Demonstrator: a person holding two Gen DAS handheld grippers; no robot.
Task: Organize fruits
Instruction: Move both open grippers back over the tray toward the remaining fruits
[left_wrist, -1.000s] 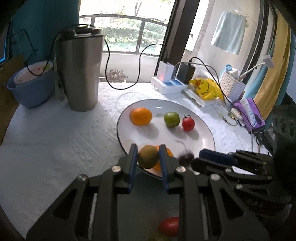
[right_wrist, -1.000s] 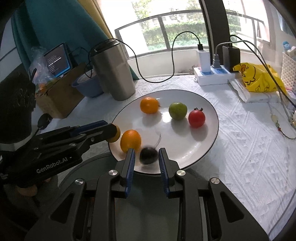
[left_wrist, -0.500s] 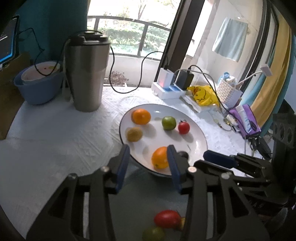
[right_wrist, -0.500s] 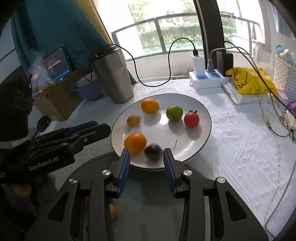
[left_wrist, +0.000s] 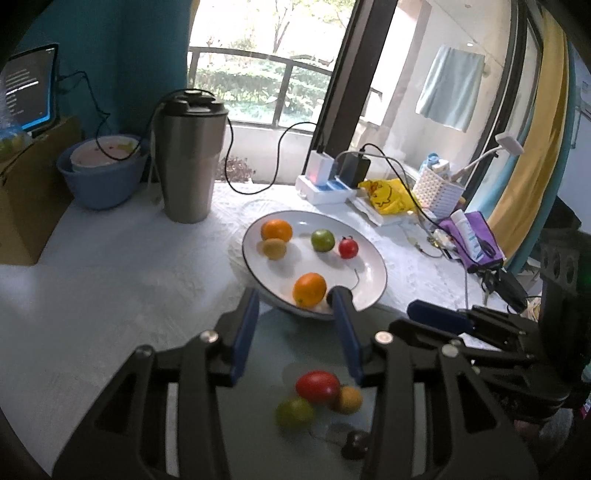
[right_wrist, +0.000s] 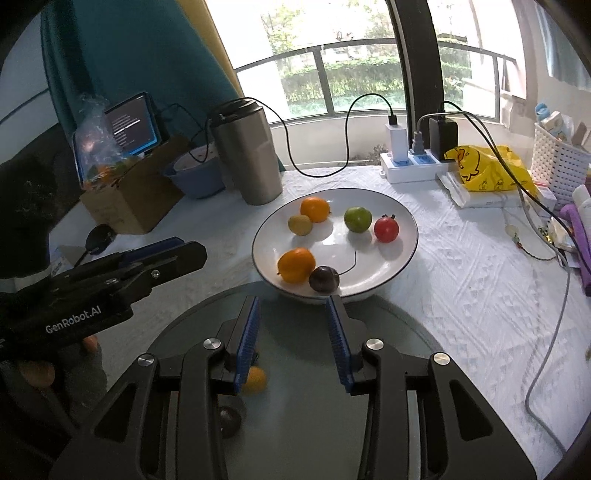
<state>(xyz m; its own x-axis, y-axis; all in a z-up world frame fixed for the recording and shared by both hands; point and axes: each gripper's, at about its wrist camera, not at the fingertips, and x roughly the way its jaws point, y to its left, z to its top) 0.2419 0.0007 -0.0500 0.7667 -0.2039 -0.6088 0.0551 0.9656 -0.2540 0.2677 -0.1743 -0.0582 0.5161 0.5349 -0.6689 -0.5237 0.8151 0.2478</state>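
A white plate (right_wrist: 402, 243) holds two oranges (right_wrist: 314, 209) (right_wrist: 296, 264), a yellow-brown fruit (right_wrist: 300, 224), a green fruit (right_wrist: 357, 219), a red fruit (right_wrist: 386, 229) and a dark cherry (right_wrist: 324, 279) with a stem. The plate also shows in the left wrist view (left_wrist: 375, 266). My left gripper (left_wrist: 293, 306) is open and empty, just short of the plate's near rim. My right gripper (right_wrist: 293, 308) is open and empty, also at the near rim by the cherry. A grey tray (left_wrist: 295, 354) below the grippers holds a red fruit (left_wrist: 317, 386), a green one (left_wrist: 294, 412), a small yellow one and a dark one.
A steel tumbler (right_wrist: 245, 151) and a blue bowl (right_wrist: 197, 173) stand behind the plate at the left. A power strip with cables (right_wrist: 413, 162), a yellow bag (right_wrist: 487, 168) and a white basket (right_wrist: 561, 162) line the back right. A cardboard box with a tablet (right_wrist: 129, 192) sits far left.
Both grippers have opened and pulled back from the plate. The left one let go of the yellow-brown fruit, which now lies by the far orange. The right one let go of the cherry.
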